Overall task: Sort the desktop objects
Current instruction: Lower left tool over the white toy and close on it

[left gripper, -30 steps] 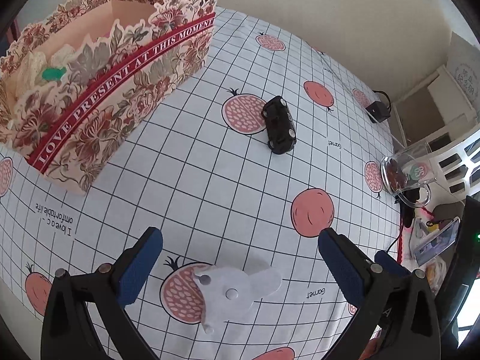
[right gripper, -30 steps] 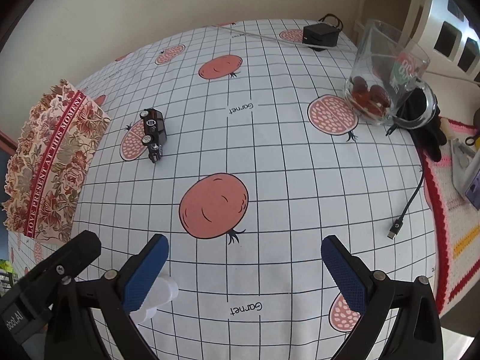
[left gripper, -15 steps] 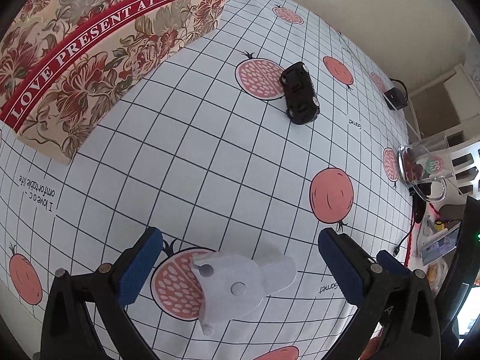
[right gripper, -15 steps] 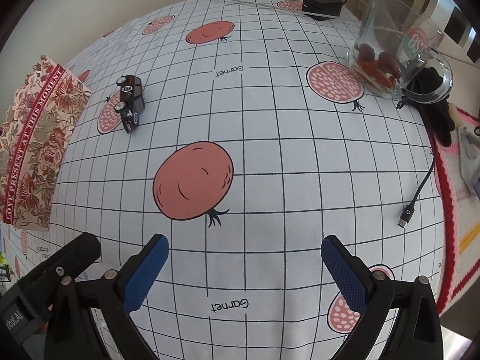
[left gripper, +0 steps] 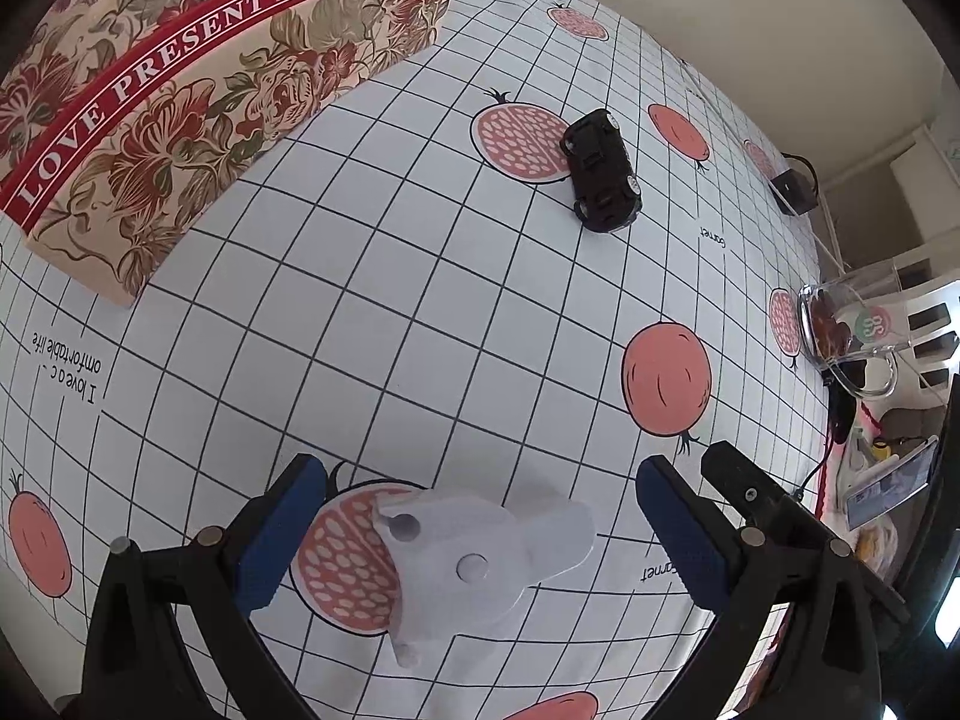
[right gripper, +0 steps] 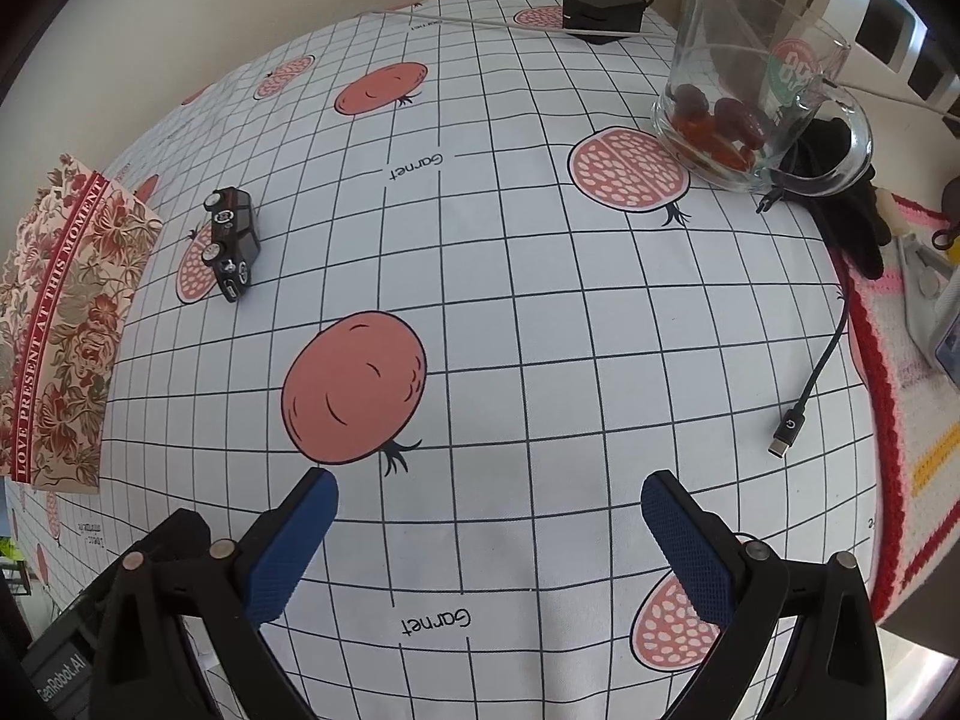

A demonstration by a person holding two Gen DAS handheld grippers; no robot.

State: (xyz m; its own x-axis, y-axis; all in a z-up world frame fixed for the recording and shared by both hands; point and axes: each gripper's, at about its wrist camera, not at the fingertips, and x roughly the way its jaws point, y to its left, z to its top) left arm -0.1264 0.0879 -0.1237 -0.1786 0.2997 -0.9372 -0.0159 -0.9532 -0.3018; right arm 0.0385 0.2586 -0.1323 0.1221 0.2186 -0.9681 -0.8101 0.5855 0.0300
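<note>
A flat white plastic piece [left gripper: 474, 564] with two round studs lies on the tablecloth between the open jaws of my left gripper [left gripper: 480, 486], untouched. A black toy car [left gripper: 600, 171] stands farther ahead; it also shows in the right wrist view [right gripper: 233, 240]. A floral paper box [left gripper: 198, 84] reading "LOVE PRESENT AT THIS MOMENT" stands at the far left, and it shows in the right wrist view [right gripper: 60, 330]. My right gripper [right gripper: 489, 492] is open and empty over the cloth, to the right of the left gripper.
A glass mug [right gripper: 750, 96] with red fruit stands at the back right. A black adapter [right gripper: 603, 15] with a white cable lies at the far edge. A black USB cable [right gripper: 810, 384] lies at the right edge beside a crocheted mat [right gripper: 912, 420].
My left gripper has moved lower and forward, so the white piece sits deeper between its jaws and the box top has left the view. My right gripper has moved forward and lower.
</note>
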